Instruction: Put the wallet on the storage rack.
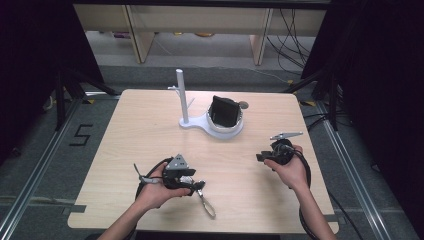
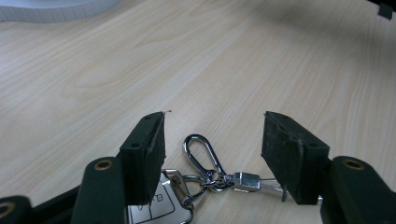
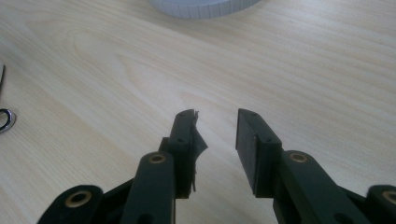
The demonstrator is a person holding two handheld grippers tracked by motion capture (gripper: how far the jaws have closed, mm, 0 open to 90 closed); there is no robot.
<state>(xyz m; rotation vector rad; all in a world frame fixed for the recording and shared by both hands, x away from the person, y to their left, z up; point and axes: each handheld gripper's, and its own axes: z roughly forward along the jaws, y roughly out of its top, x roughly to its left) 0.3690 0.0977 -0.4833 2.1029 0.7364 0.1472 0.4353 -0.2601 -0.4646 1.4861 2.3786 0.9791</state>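
Note:
A bunch of keys (image 2: 208,175) lies on the wooden table (image 1: 150,130): a silver carabiner (image 2: 200,150), a swivel link and a white key fob (image 2: 156,207). My left gripper (image 2: 212,140) is low over it, jaws wide apart, the carabiner between them and the pads off it. From above, the left gripper (image 1: 196,184) points right near the front edge, with the key bunch (image 1: 206,202) trailing beyond it. My right gripper (image 3: 215,130) hovers over bare wood with a gap between its jaws and nothing in it. It sits at the right side of the table (image 1: 260,157), pointing left.
A white stand (image 1: 220,131) with an upright post (image 1: 181,95) is at the back middle, a black object (image 1: 223,111) resting in its ring base. Its ribbed rim (image 3: 205,7) lies ahead of the right gripper. A metal ring (image 3: 5,119) shows at that view's left edge.

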